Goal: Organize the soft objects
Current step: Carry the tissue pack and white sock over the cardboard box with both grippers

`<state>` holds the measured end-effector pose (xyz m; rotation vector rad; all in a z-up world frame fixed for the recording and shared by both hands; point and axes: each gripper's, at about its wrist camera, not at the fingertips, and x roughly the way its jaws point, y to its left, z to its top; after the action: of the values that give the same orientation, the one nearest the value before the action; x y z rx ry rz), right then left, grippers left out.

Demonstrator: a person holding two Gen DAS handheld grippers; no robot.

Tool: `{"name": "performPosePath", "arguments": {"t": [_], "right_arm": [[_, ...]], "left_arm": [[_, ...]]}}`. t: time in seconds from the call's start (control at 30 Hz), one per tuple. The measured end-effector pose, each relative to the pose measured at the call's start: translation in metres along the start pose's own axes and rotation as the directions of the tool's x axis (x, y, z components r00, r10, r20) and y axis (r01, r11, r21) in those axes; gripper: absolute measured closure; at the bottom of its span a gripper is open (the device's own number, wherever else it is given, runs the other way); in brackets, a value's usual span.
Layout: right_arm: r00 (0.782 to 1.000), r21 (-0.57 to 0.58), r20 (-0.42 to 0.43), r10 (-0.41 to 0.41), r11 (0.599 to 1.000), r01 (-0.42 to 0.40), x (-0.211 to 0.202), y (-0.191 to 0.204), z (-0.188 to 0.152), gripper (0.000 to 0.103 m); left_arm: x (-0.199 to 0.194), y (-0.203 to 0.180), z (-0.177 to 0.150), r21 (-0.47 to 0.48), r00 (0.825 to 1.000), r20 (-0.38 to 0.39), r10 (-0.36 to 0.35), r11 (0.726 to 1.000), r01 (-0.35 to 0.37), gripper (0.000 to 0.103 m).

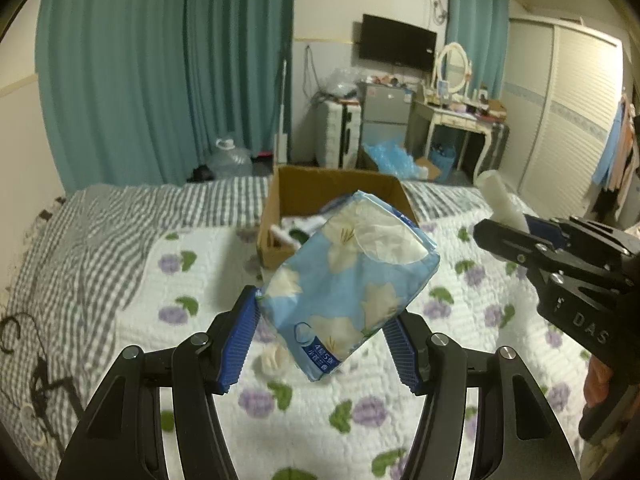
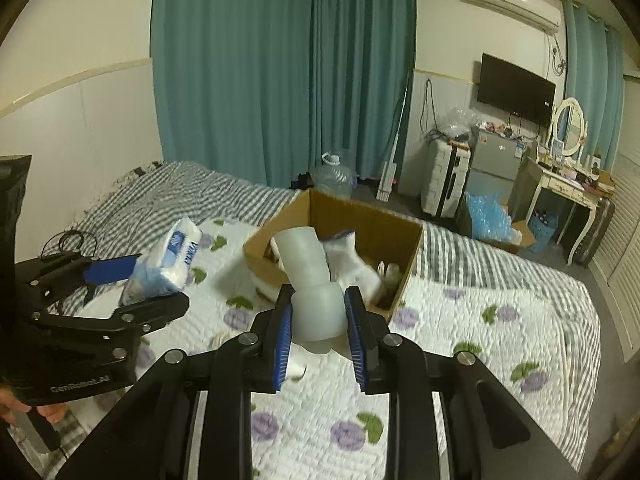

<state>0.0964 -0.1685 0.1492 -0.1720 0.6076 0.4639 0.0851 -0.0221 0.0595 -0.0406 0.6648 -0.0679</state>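
Observation:
My left gripper point(image 1: 324, 332) is shut on a blue tissue pack point(image 1: 348, 276) printed with white flowers, held in the air above the quilt. In the right wrist view the same pack point(image 2: 168, 264) sits in the left gripper point(image 2: 160, 280) at the left. My right gripper point(image 2: 318, 312) is shut on a white soft roll point(image 2: 312, 280) that bends upward past the pads. From the left wrist view the right gripper point(image 1: 500, 220) and the roll point(image 1: 500, 196) show at the right edge. An open cardboard box point(image 2: 360, 216) point(image 1: 336, 188) stands on the bed just beyond both grippers, with white soft items inside.
The bed carries a white quilt with purple flowers point(image 1: 360, 408) over a grey striped sheet point(image 1: 80, 240). A small white item point(image 1: 272, 360) lies on the quilt below the pack. A black hanger point(image 1: 12, 332) rests at the left. Beyond the bed stand a water jug point(image 2: 332, 176), suitcase and dressing table.

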Motion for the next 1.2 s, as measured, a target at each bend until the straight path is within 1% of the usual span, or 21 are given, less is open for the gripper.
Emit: {"name": "performPosePath", "arguments": {"t": [0.13, 0.23, 0.3, 0.43, 0.5, 0.57, 0.7, 0.87, 1.0, 1.1, 1.13, 1.17, 1.2], "right_arm": [[0.999, 0.003, 0.030, -0.012, 1.000, 0.012, 0.009, -0.008, 0.022, 0.078], [0.999, -0.001, 0.042, -0.024, 1.000, 0.024, 0.021, -0.015, 0.039, 0.078], [0.998, -0.006, 0.049, -0.038, 0.999, 0.039, 0.032, -0.019, 0.051, 0.078], [0.997, 0.003, 0.061, -0.049, 0.999, 0.049, 0.055, -0.032, 0.071, 0.078], [0.996, 0.008, 0.065, -0.056, 0.998, 0.056, 0.069, -0.038, 0.079, 0.078], [0.997, 0.012, 0.058, -0.056, 0.998, 0.055, 0.086, -0.045, 0.083, 0.078], [0.998, 0.017, 0.042, -0.055, 0.998, 0.054, 0.126, -0.059, 0.086, 0.077], [0.998, 0.034, 0.020, -0.053, 0.998, 0.052, 0.179, -0.078, 0.085, 0.077], [0.999, 0.046, 0.001, -0.049, 0.998, 0.048, 0.215, -0.089, 0.083, 0.077], [0.999, 0.053, 0.002, -0.053, 0.997, 0.053, 0.234, -0.095, 0.080, 0.076], [0.998, 0.055, 0.004, -0.057, 0.997, 0.057, 0.237, -0.096, 0.079, 0.075], [0.998, 0.057, 0.007, -0.067, 0.996, 0.067, 0.241, -0.097, 0.079, 0.072], [0.997, 0.062, 0.011, -0.074, 0.995, 0.074, 0.243, -0.098, 0.079, 0.057]], "left_arm": [[0.018, 0.007, 0.026, -0.029, 1.000, 0.014, -0.011, 1.000, 0.011, 0.043], [0.033, 0.014, 0.046, -0.043, 1.000, 0.029, -0.007, 0.999, 0.008, 0.043], [0.049, 0.017, 0.060, -0.043, 1.000, 0.026, 0.004, 0.999, -0.003, 0.043], [0.077, 0.019, 0.076, -0.025, 0.999, 0.024, 0.045, 0.999, -0.044, 0.043], [0.096, 0.020, 0.082, -0.022, 0.999, 0.016, 0.048, 0.999, -0.048, 0.043], [0.109, 0.020, 0.086, -0.017, 0.999, 0.010, 0.049, 0.999, -0.049, 0.043], [0.141, 0.014, 0.089, 0.014, 0.997, 0.003, 0.073, 0.997, -0.073, 0.043], [0.184, 0.012, 0.086, 0.042, 0.996, -0.029, 0.082, 0.996, -0.080, 0.043], [0.205, 0.011, 0.082, 0.052, 0.994, -0.046, 0.095, 0.994, -0.092, 0.043], [0.214, 0.014, 0.082, 0.044, 0.993, -0.051, 0.105, 0.994, -0.103, 0.043], [0.216, 0.016, 0.082, 0.036, 0.992, -0.052, 0.112, 0.993, -0.110, 0.043], [0.217, 0.017, 0.082, 0.030, 0.992, -0.052, 0.116, 0.993, -0.115, 0.043], [0.217, 0.018, 0.084, 0.027, 0.992, -0.049, 0.118, 0.993, -0.117, 0.041]]}}
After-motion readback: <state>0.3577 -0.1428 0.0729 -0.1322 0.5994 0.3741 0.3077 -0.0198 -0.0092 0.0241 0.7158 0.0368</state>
